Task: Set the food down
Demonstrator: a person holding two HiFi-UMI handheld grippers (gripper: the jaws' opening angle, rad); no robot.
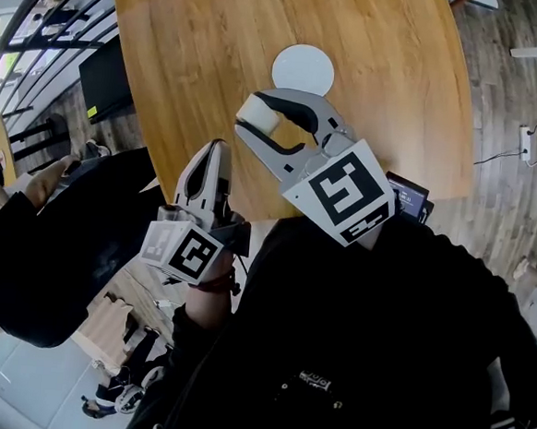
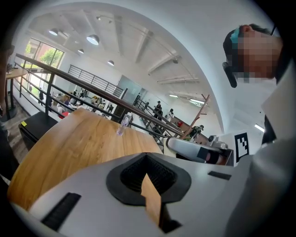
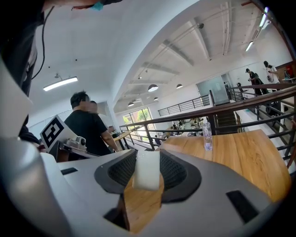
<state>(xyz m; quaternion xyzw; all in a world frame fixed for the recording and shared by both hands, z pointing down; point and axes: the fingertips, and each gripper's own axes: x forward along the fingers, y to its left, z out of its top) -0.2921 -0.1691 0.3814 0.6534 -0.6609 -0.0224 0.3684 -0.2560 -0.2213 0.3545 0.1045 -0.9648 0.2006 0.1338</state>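
Head view: the right tool (image 1: 247,113) hung above the near part of the wooden counter (image 1: 198,55), its jaws clamped on a pale block of food (image 1: 260,116); a round white plate (image 1: 303,69) lay bare on the counter at twelve o'clock from the food, near it but apart; the left tool (image 1: 218,149) sat at seven o'clock from the right one, over the counter's near edge, jaws drawn together and carrying nothing.

Left gripper view: the left tool (image 2: 147,159) showed its pads closed to a thin sliver with only the counter (image 2: 78,139) visible through it; a clear bottle (image 2: 122,124) stood far off at eleven o'clock by the railing; the right tool (image 2: 199,150) appeared at three o'clock.

Right gripper view: the right tool (image 3: 148,155) gripped the food (image 3: 147,170) as an upright white slab between its ribbed pads, the jaws held fairly wide by it; the counter (image 3: 249,152) stretched away at two o'clock, with the bottle (image 3: 207,134) standing on it; a person in a black shirt (image 3: 88,125) stood at ten o'clock.

The step in hand looked like carrying the food in for placement; it had not been set down; the next move likely called for bringing the right tool forward and down toward twelve o'clock, probably over the plate, then parting the jaws only once the slab rested flat; the left tool seemed to have no part in it.
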